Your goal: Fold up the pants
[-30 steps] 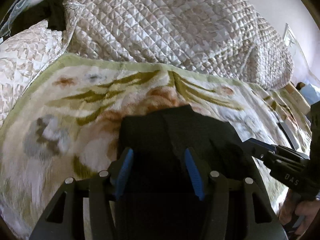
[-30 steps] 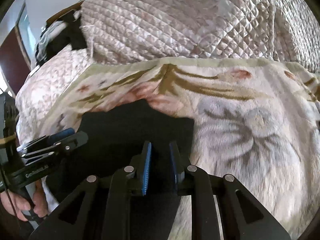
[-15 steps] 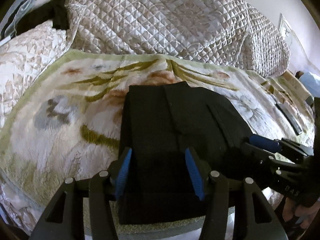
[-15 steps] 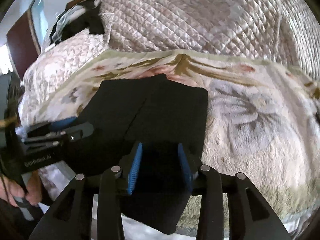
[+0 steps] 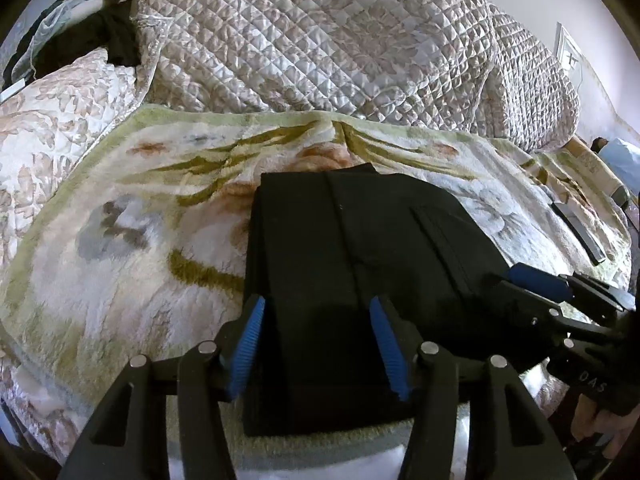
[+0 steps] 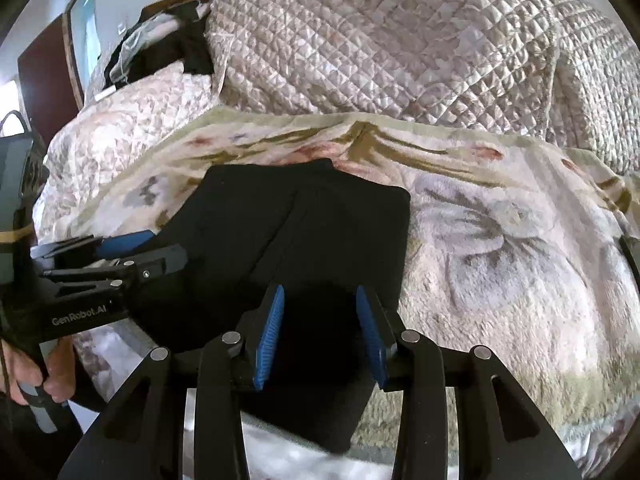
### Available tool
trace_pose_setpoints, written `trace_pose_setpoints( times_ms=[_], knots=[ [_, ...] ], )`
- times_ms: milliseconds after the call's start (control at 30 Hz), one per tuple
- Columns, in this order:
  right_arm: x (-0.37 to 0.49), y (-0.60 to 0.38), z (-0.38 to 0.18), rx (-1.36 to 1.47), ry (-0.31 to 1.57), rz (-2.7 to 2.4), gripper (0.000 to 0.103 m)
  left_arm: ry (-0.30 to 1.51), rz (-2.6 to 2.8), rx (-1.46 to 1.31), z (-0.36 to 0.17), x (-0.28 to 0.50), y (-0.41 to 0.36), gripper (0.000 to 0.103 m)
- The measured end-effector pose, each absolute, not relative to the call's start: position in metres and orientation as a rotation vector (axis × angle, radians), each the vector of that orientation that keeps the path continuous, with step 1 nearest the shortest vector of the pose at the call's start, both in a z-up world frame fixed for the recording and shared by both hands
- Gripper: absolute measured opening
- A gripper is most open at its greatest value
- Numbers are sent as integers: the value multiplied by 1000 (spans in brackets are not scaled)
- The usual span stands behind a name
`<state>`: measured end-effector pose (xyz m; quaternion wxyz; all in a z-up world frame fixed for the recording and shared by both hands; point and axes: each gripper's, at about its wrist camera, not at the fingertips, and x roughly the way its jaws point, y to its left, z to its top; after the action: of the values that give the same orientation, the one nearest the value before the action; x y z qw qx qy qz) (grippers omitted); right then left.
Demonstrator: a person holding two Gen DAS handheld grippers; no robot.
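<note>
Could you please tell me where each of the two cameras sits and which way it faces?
Left wrist: on the left hand-held gripper, looking down at black pants on a floral blanket; the right hand-held gripper shows.
Right wrist: on the right gripper, same pants; the left gripper and a hand show.
Shared: pants, blanket, quilt.

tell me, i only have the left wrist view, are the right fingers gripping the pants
Observer: No. The right wrist view shows the right gripper with its fingers apart. The pants lie flat below them, not pinched.
Operator: is the pants' right edge straight
Observer: Yes, it runs straight, with bare blanket beside it.
Operator: where's my left gripper from that side
Observer: The left gripper is over the pants' left edge, and a hand is on its handle.
</note>
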<state>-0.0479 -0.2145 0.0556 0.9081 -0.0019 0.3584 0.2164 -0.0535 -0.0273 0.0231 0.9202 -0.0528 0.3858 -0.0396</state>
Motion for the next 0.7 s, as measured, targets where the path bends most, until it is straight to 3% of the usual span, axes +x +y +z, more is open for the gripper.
trace_pose_setpoints(
  times_ms=[200, 700],
  knots=[
    [-67, -218, 57, 17, 738, 472, 36, 782, -55, -100, 32, -71, -27, 46],
    [-62, -217, 48, 21, 781, 484, 36, 811, -50, -107, 20, -69, -25, 46]
  ],
)
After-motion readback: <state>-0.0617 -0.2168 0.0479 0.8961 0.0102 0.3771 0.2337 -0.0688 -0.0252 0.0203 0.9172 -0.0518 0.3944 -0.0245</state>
